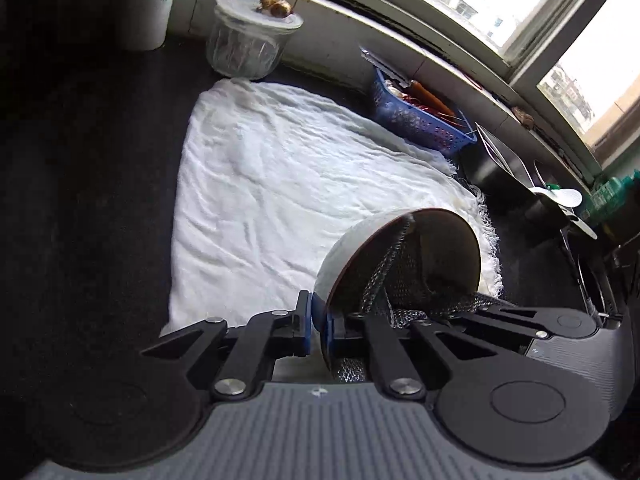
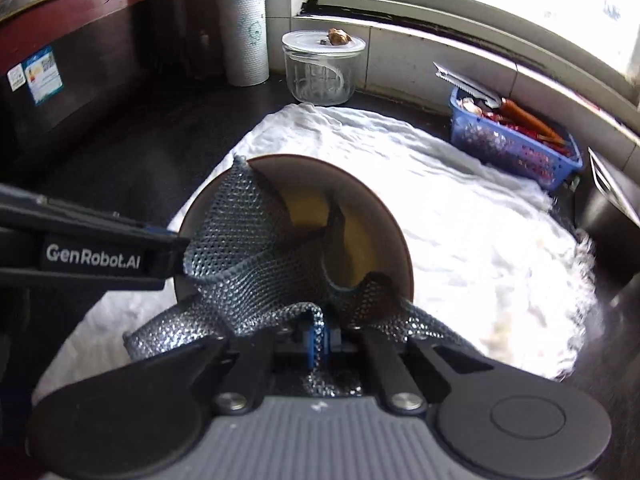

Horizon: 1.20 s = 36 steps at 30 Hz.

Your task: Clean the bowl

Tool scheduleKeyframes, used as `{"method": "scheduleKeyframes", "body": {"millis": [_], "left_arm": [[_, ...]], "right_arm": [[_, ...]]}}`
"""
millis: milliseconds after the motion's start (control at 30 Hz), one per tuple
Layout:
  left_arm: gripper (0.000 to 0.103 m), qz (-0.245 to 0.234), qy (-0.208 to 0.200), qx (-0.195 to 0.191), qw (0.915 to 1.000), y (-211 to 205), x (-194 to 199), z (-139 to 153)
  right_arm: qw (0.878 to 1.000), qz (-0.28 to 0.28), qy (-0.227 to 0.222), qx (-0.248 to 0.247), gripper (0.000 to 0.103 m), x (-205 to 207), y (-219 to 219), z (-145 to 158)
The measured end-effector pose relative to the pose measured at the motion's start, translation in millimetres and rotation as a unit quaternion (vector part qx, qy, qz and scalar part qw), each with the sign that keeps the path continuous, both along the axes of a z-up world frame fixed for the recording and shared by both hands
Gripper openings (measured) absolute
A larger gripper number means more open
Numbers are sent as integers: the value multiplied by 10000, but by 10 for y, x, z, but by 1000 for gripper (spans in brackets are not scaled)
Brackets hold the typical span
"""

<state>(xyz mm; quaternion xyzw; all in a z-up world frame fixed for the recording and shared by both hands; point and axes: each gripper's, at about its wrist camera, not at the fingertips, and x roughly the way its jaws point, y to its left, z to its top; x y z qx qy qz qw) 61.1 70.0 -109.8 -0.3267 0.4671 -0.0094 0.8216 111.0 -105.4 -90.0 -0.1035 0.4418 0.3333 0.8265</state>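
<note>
A bowl (image 1: pixel 344 252), white outside with a brown rim and dark inside, is tipped on its side above a white cloth (image 1: pixel 280 184). My left gripper (image 1: pixel 319 320) is shut on the bowl's rim. In the right wrist view the bowl (image 2: pixel 356 232) faces me, its inside yellowish. My right gripper (image 2: pixel 318 340) is shut on a grey mesh scrubbing cloth (image 2: pixel 248 240) that is pushed into the bowl and drapes over its rim. The mesh also shows in the left wrist view (image 1: pixel 384 276). The left gripper's arm (image 2: pixel 88 248) comes in from the left.
A glass jar (image 2: pixel 322 68) with a lid and a paper towel roll (image 2: pixel 242 32) stand at the back. A blue basket (image 2: pixel 516 144) of utensils sits under the window sill. A dark metal sink area (image 1: pixel 520 184) lies to the right. A dark appliance (image 2: pixel 60 60) stands at the left.
</note>
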Motion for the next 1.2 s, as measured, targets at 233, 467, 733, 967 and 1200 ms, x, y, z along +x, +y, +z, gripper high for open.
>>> {"method": "scheduleKeyframes", "body": {"millis": [233,467,733,967,1200], "left_arm": [[9,-375,-32,451,9983,-51,7,30],[15,-2282,-1111,3935,8836,-740,51,452],[5,-1710,-931,2523,9478,-399,139,397],[5,-1115,-1007,2043,9673,-401,91,279],[7,-33,-171,376,9991,-22,-32,16]], "right_arm": [[9967,-242,592,500,2,28,13,-56],[9983,541,-134,-147,3,-120,187,-38],[9947,572,-756,-407,2,-66,20,71],[9948,221,-906,-402,2,44,-63,140],[9998,-98,74,166,2,37,-50,-30]]}}
